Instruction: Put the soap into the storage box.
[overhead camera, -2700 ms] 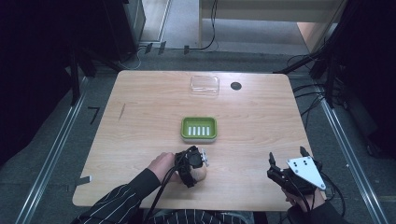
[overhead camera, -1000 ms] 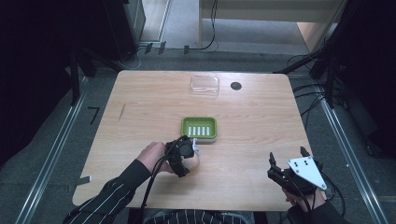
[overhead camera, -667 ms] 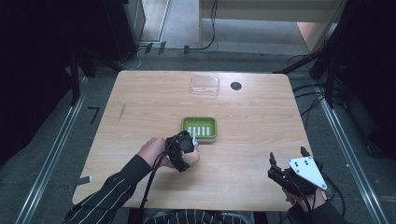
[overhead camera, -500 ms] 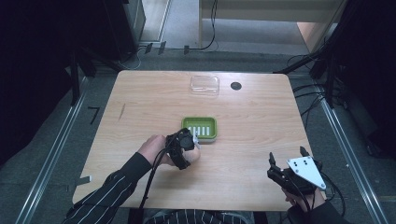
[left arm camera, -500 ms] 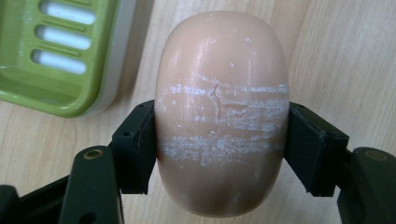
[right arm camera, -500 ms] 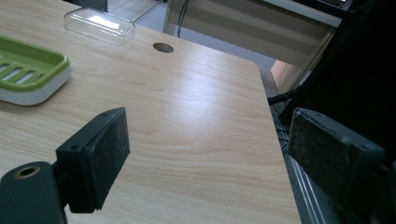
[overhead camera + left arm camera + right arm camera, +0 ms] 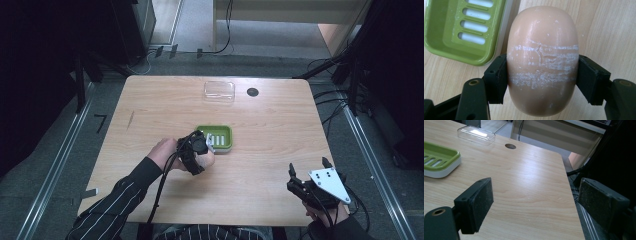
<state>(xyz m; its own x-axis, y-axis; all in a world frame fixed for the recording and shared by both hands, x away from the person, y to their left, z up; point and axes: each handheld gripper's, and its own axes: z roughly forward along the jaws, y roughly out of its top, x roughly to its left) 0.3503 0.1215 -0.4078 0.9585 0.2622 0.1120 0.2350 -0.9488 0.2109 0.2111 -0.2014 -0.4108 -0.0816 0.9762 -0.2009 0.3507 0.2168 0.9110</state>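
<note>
A peach oval bar of soap point(image 7: 542, 60), scuffed white across its middle, is clamped between the two black pads of my left gripper point(image 7: 541, 75). In the high view that left gripper point(image 7: 202, 152) hovers over the table just left of the green slotted soap dish point(image 7: 222, 137), which holds nothing. The dish point(image 7: 456, 30) lies at the upper left of the left gripper view, beside the soap. My right gripper point(image 7: 307, 182) rests at the table's near right corner, and its jaws point(image 7: 534, 202) stand wide open with only bare wood between them.
A clear plastic lid point(image 7: 219, 91) lies at the far middle of the wooden table point(image 7: 280, 135), with a round black cable hole point(image 7: 252, 92) to its right. Dark floor, metal rails and cables surround the table.
My left gripper has carried the soap up and to the right, from the near middle of the table to the dish's left edge. The right gripper has stayed put.
</note>
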